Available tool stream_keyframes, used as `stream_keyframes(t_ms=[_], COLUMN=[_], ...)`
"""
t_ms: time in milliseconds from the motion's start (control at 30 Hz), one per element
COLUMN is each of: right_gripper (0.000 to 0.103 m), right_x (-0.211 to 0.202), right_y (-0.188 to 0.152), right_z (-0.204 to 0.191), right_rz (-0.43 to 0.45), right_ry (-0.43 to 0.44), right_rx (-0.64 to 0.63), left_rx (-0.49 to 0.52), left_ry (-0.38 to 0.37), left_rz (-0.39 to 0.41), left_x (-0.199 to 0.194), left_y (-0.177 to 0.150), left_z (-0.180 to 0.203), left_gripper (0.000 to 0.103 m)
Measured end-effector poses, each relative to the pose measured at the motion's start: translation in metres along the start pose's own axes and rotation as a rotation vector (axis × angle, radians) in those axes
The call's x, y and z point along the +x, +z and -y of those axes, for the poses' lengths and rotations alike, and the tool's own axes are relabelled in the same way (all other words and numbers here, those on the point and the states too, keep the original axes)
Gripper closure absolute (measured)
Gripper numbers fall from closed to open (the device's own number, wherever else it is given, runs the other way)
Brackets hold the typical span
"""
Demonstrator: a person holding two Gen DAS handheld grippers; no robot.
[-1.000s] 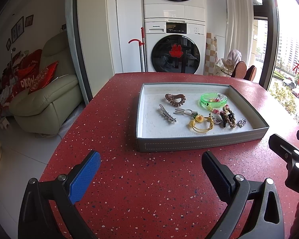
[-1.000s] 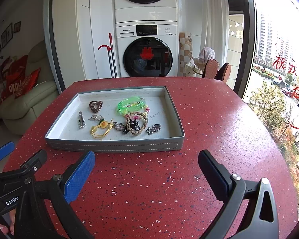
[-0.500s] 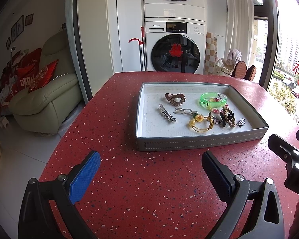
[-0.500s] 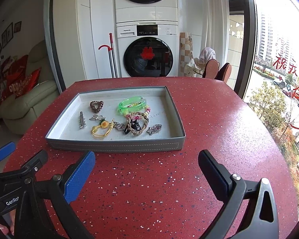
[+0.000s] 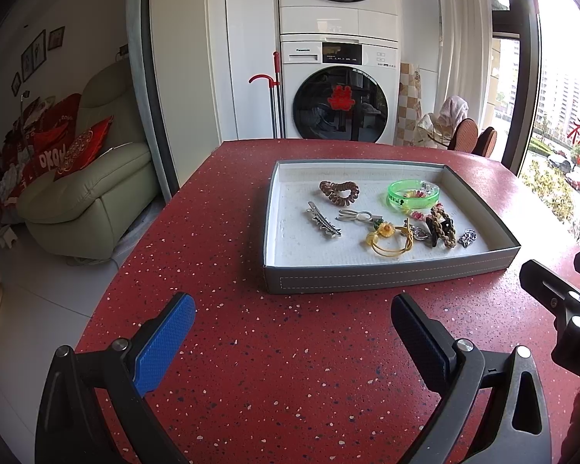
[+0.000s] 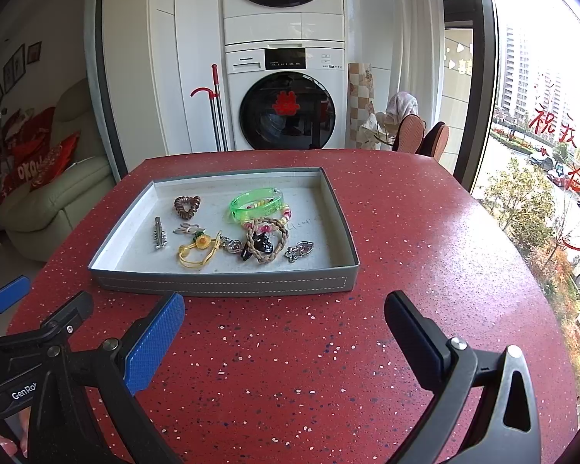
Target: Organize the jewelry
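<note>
Both grippers hang short of the grey tray (image 6: pixel 220 284) on the red table (image 6: pixel 406 212): left gripper (image 5: pixel 292 326) and right gripper (image 6: pixel 284 323) gape wide, holding nothing. All the jewelry (image 6: pixel 259 228) lies in the tray, bunched and overlapping rightward; tidied or awaiting sorting, I can't tell.

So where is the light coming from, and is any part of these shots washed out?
Left wrist view: daylight enters from the window at right, blown out white. Right wrist view: same overexposed window; the speckled red tabletop carries pale glare on that side; fisheye bends the frame edges.
</note>
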State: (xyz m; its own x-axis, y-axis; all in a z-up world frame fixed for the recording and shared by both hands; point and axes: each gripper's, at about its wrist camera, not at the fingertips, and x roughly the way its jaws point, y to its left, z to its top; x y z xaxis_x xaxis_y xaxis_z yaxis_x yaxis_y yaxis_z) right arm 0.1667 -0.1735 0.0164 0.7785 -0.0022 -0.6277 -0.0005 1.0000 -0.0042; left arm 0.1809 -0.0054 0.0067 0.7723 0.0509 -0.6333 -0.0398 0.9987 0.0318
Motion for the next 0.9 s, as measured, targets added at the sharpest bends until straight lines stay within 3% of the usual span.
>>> stream_keyframes(t_ms=[900], right_gripper=[0.000], right_x=[-0.0002], right_y=[0.0001], right_z=[-0.0016], right_rz=[-0.002], right_ry=[0.002], right_rx=[0.001], left_rx=[0.001], left_ry=[-0.003], left_rz=[-0.003], left_x=[-0.0024], left_y=[-0.0031], left_z=[0.0005], left_gripper=[0.000])
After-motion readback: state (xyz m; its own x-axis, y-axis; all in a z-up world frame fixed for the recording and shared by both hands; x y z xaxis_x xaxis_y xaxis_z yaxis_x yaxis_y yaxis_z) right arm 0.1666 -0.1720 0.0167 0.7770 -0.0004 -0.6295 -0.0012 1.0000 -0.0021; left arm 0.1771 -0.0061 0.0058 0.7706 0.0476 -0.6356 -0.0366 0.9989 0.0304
